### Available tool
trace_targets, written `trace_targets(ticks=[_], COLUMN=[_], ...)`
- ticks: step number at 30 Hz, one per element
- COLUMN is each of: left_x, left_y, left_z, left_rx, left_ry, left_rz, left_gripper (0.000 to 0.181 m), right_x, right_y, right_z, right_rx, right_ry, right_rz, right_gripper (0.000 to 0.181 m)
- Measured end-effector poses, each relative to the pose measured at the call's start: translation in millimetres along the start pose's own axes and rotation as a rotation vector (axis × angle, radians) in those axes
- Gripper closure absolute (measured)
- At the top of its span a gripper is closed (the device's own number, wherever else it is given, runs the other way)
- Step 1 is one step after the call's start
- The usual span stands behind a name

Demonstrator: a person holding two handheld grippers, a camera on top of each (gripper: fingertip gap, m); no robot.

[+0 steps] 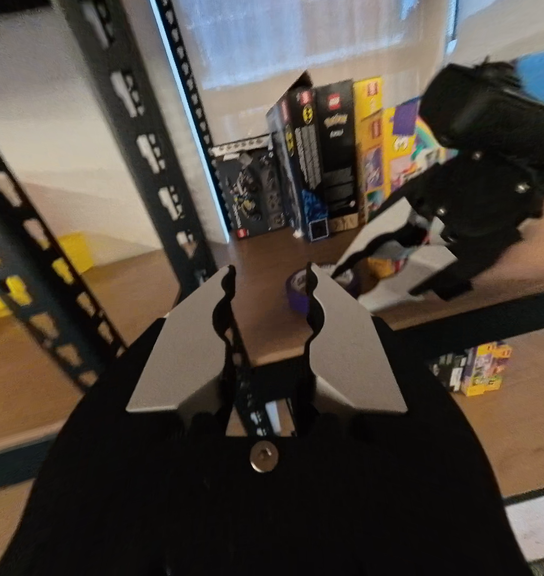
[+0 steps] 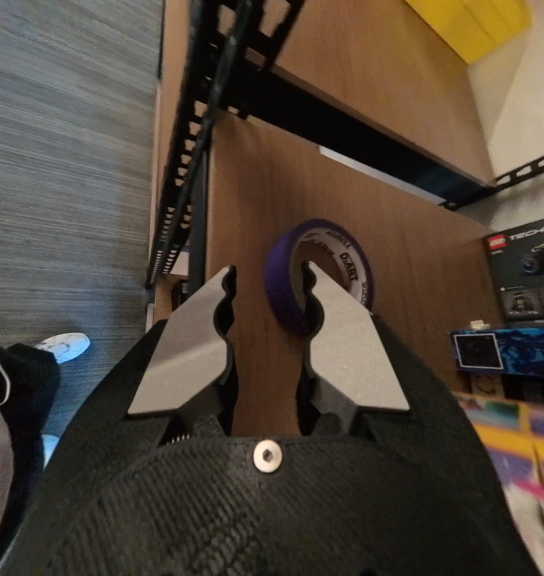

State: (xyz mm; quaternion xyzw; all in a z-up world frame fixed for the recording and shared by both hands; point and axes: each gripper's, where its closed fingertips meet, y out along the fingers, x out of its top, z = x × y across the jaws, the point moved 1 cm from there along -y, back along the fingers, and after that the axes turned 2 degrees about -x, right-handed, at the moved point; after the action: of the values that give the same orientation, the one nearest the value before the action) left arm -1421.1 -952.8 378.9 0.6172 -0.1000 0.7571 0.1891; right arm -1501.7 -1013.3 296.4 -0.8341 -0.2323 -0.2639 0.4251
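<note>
A purple tape roll [image 2: 280,290] with a white core lies on the wooden shelf board [image 2: 252,193]. My right gripper [image 2: 269,269] is open just above it, its right finger in front of the roll's hole and its left finger off the roll's left side. The roll also shows in the left wrist view [image 1: 297,296], partly hidden by my left gripper's right finger. My left gripper [image 1: 270,271] is open and empty in front of the shelf edge. The right gripper's black body [image 1: 470,199] shows at the right of the left wrist view, reaching down toward the roll.
Black perforated shelf uprights [image 1: 158,174] and cross beams [image 2: 342,124] frame the shelf. Several toy boxes [image 1: 323,156] stand at the back, also in the right wrist view [image 2: 526,268]. Yellow bins [image 2: 470,21] sit on a neighbouring shelf. A person's white shoe [image 2: 65,344] is on grey carpet. Across from one pair of fingers to the other is roughly 12 cm.
</note>
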Motion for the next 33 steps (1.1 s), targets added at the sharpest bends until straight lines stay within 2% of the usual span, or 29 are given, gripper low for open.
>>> trace_targets(ticks=[3,6,9,12,14,17,20,22,23,25,27,33], left_x=[-22,-35,-52,-74,-75,-62,-56,-45,-37,-19,-9,13], left_y=[-21,-36,-40,-35,-30,-28,-30,-31,-32,-37,-41,-51], left_z=[8,7,-8,-16,-26,-50,-56,-62,-69,-88,-113,-181], left_rx=[0.041,0.032,-0.046,-0.097,-0.186,-0.425,-0.575,-0.708,-0.799,-0.987,-1.104,-1.21], left_ry=[-0.029,-0.133,-0.259,-0.309,-0.414,-0.653,-0.81,-0.961,-1.034,-1.132,-1.112,-0.975], left_rz=[0.049,0.043,0.026,0.067,0.045,-0.023,-0.077,-0.126,-0.143,-0.157,-0.116,-0.065], left_gripper=[0.138,0.141,0.145,0.145,0.141,0.132,0.131,0.131,0.134,0.141,0.153,0.16], right_x=[-8,-4,-9,-5,6,14,20,24,22,11,2,-30], right_y=[27,38,42,37,24,-7,-50,-79,-88,-97,-107,-154], right_z=[2,-3,-7,2,9,25,71,98,107,122,132,145], right_rx=[0.11,0.179,0.193,0.222,0.175,0.125,0.245,0.318,0.338,0.308,0.246,0.145], right_ry=[0.152,0.274,0.274,0.206,0.107,0.016,-0.112,-0.072,-0.029,-0.045,-0.102,-0.121], right_rz=[0.139,0.184,0.254,0.25,0.147,-0.027,-0.343,-0.541,-0.588,-0.588,-0.589,-0.582], right_gripper=[0.133,0.144,0.165,0.171,0.172,0.172,0.172,0.173,0.173,0.172,0.172,0.173])
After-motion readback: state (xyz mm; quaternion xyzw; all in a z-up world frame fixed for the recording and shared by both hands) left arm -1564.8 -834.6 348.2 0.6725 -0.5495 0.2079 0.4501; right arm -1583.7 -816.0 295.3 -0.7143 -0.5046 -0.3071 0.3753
